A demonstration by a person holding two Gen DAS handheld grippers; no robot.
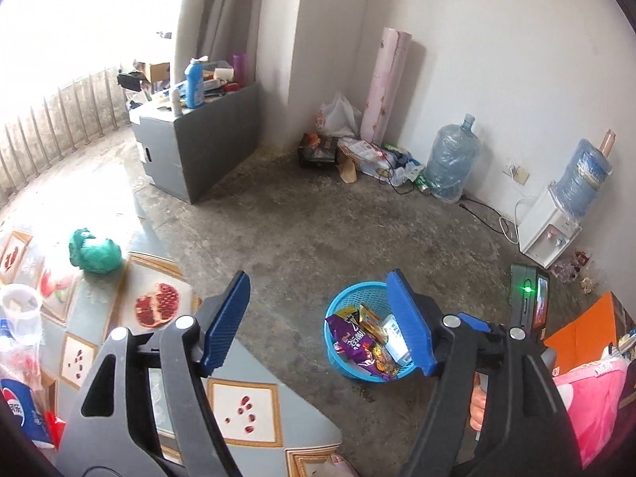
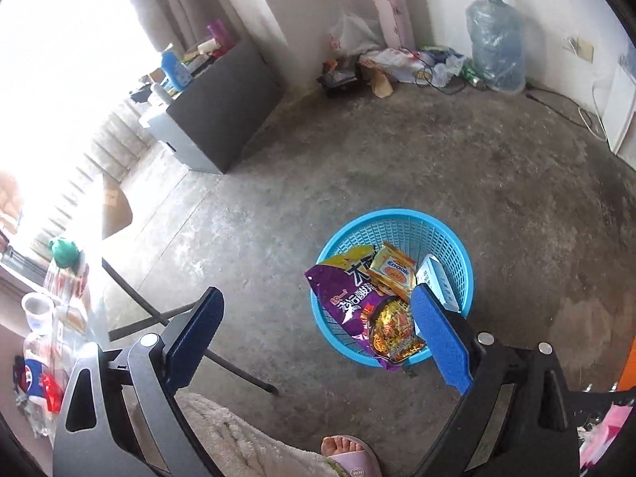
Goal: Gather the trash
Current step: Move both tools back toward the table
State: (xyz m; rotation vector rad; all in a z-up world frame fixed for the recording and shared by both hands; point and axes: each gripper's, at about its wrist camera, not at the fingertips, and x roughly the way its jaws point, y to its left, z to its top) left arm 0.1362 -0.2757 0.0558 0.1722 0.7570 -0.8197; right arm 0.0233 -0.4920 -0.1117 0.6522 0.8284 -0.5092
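Note:
A blue mesh basket (image 1: 342, 303) (image 2: 401, 220) stands on the concrete floor. It holds a purple snack wrapper (image 1: 353, 338) (image 2: 342, 294), a yellow noodle packet (image 2: 393, 271) and a small white box (image 2: 436, 278). My left gripper (image 1: 318, 318) hangs open above the floor, just left of the basket, with nothing between its blue pads. My right gripper (image 2: 318, 338) is also open and empty, its right pad over the basket's near rim. On the table (image 1: 246, 409) at the left lie a green crumpled bag (image 1: 94, 252) (image 2: 63, 252), a plastic cup (image 1: 20, 306) (image 2: 37, 310) and a Pepsi bottle (image 1: 22, 409).
A grey cabinet (image 1: 198, 139) with clutter stands by the window. Litter (image 1: 357, 151), a water jug (image 1: 451, 159) and a dispenser (image 1: 550, 230) line the far wall. A person's slippered foot (image 2: 349, 455) is near the basket. An orange box (image 1: 584, 326) and pink cloth (image 1: 596, 397) lie right.

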